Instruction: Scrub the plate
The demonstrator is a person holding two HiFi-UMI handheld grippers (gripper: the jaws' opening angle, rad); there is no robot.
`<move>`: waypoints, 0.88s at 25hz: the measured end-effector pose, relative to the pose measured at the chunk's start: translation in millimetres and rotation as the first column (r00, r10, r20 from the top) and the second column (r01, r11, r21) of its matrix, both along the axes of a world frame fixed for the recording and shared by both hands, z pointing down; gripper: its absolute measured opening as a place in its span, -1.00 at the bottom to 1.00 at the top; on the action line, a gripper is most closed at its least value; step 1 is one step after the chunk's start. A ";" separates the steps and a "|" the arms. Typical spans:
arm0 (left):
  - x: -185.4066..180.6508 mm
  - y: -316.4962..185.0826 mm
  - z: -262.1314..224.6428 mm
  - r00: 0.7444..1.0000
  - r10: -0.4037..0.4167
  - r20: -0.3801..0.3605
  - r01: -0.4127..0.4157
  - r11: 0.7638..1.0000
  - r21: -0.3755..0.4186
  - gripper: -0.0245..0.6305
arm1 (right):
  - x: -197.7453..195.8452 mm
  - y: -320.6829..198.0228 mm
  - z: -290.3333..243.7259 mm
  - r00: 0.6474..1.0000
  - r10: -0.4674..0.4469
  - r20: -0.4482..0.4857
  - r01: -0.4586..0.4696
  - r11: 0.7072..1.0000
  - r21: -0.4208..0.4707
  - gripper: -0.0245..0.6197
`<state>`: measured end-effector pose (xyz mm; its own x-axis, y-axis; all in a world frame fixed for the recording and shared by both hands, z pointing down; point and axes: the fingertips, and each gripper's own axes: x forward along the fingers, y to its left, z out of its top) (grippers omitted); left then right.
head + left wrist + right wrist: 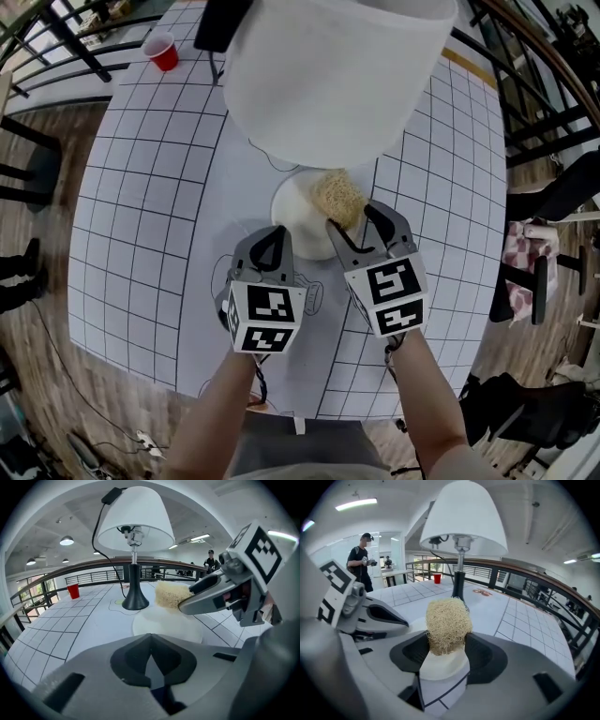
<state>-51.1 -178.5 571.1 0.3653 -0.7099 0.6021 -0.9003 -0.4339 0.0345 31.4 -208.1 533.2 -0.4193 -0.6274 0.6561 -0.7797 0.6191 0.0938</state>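
A round white plate [298, 217] lies flat on the gridded table, just in front of a lamp. My right gripper [349, 223] is shut on a tan fibrous scrubber [337, 195], which sits over the plate's right part. In the right gripper view the scrubber [447, 625] fills the gap between the jaws of the right gripper [445, 651]. My left gripper [272, 242] is at the plate's near-left edge, its jaws together with nothing between them. In the left gripper view the plate [166, 626] lies just beyond the left gripper [150, 657], with the scrubber [171, 595] above its far side.
A table lamp with a big white shade [337, 75] and black base [135, 603] stands right behind the plate, its cord trailing back. A red cup [162, 52] sits at the far left. The table edge [469, 281] curves near on the right. A person [361, 562] stands far off.
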 end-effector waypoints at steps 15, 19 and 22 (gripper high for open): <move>2.3 -1.1 5.4 0.999 0.009 0.047 -0.007 0.999 -0.031 -0.88 | -30.1 37.7 30.8 0.990 -0.103 -0.099 0.090 0.987 -0.134 -0.21; 2.2 -0.7 5.5 0.999 0.009 0.039 -0.008 0.999 -0.038 -0.88 | -26.2 35.1 33.9 0.984 -0.114 -0.136 0.096 0.986 -0.135 -0.21; 2.9 -1.1 4.0 1.000 0.008 0.023 -0.007 0.999 -0.039 -0.88 | -12.4 30.4 34.9 0.984 -0.093 -0.151 0.074 0.989 -0.126 -0.21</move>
<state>-48.1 -179.6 575.1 0.3557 -0.6832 0.6377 -0.8979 -0.4391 0.0305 19.0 -177.7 568.1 -0.3536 -0.5073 0.7859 -0.7061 0.6958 0.1315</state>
